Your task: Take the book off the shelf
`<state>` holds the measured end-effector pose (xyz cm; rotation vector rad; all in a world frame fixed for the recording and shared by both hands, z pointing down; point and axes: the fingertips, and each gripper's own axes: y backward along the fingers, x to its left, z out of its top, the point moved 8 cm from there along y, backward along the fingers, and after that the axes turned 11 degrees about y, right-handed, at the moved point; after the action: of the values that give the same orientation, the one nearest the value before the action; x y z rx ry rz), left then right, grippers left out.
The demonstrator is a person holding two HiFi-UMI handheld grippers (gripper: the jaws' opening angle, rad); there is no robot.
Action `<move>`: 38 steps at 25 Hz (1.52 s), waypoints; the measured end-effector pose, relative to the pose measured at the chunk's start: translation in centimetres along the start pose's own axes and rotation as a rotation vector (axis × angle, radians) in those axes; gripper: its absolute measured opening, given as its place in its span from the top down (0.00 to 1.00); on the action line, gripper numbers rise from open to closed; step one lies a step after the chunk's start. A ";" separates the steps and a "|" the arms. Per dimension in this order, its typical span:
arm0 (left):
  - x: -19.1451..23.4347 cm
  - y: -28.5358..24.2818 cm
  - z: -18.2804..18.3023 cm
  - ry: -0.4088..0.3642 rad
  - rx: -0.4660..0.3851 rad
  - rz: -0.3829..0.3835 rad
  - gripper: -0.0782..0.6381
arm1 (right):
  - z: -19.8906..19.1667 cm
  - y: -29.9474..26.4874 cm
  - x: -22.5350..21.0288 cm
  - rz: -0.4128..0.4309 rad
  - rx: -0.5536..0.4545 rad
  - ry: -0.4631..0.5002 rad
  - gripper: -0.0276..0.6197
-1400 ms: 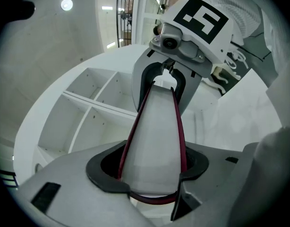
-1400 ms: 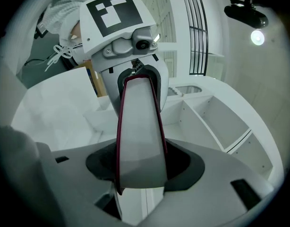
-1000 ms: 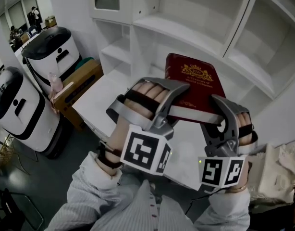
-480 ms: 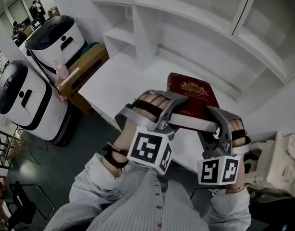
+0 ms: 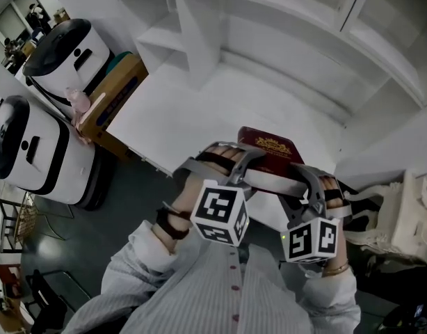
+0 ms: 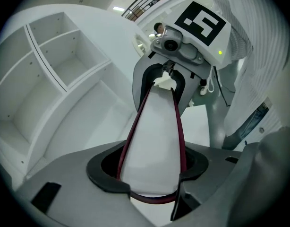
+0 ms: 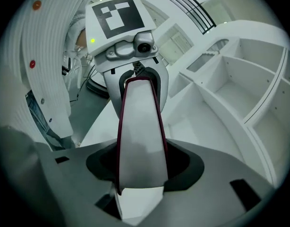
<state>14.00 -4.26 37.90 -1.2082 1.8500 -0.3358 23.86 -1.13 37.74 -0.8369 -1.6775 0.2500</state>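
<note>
A dark red book [image 5: 270, 149] with a gold crest on its cover is held level between both grippers, above the white counter [image 5: 192, 110] and clear of the shelf unit [image 5: 283, 12]. My left gripper [image 5: 250, 167] is shut on the book's left end, its jaws pressing both covers. My right gripper [image 5: 302, 179] is shut on the right end. In the left gripper view the book's white page edge [image 6: 154, 136] runs from my left gripper [image 6: 152, 176] to the right gripper [image 6: 165, 86]. The right gripper view shows the same book [image 7: 140, 136] between the right gripper [image 7: 140, 174] and the left gripper [image 7: 138, 82].
White empty shelf compartments [image 5: 165, 37] stand behind the counter. Two white rounded machines [image 5: 60, 54] [image 5: 22, 152] and a brown box [image 5: 113, 96] stand at the left on the dark floor. A pale cloth bag [image 5: 401, 214] lies at the right.
The book and both grippers have come down and back from the shelf toward the person's body. Both grips on the book stay the same.
</note>
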 end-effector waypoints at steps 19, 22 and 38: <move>-3.5 -4.5 -3.1 0.115 0.049 -0.244 0.52 | -2.3 -2.8 4.9 0.208 0.026 -0.144 0.60; -3.9 -4.8 -3.2 0.121 0.054 -0.262 0.52 | -2.4 -2.9 5.3 0.224 0.028 -0.159 0.60; -4.6 -6.2 -3.3 0.140 0.072 -0.321 0.52 | -3.5 -3.3 6.0 0.279 0.032 -0.197 0.60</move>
<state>15.83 -4.21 46.05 -1.4646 1.7410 -0.6736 25.48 -0.58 45.29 -1.0503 -1.7296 0.5654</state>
